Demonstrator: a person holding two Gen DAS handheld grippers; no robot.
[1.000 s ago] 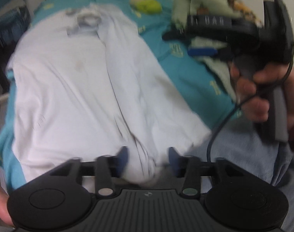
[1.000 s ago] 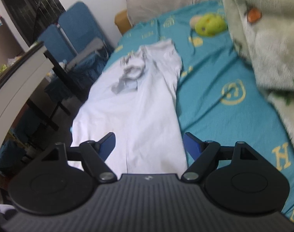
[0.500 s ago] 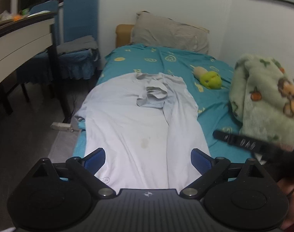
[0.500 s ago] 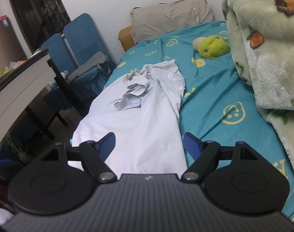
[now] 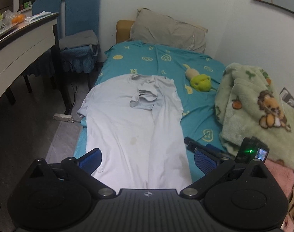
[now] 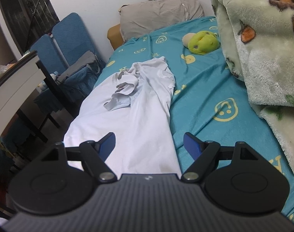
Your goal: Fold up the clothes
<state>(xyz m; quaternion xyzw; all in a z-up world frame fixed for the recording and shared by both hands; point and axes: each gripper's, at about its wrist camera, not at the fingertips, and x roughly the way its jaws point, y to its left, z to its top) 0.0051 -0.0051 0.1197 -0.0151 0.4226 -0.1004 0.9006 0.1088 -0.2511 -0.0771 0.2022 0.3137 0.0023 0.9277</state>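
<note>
A pale white shirt (image 5: 131, 119) lies lengthwise on the teal bed sheet (image 5: 201, 116), its right side folded inward and a crumpled sleeve (image 5: 144, 98) near the collar. It also shows in the right wrist view (image 6: 131, 116). My left gripper (image 5: 147, 158) is open and empty, held above the shirt's near hem. My right gripper (image 6: 149, 145) is open and empty, above the shirt's near right edge; it also shows at the right of the left wrist view (image 5: 208, 148).
A green plush toy (image 5: 201, 80), a grey pillow (image 5: 168, 31) and a green fleece blanket (image 5: 259, 108) lie on the bed. A desk (image 5: 21, 44) and blue chairs (image 5: 81, 29) stand left of the bed. A pink cloth (image 5: 280, 172) lies at the near right.
My left gripper let go of the shirt's hem, opened wide and pulled back and up. My right gripper drew back slightly and stayed open.
</note>
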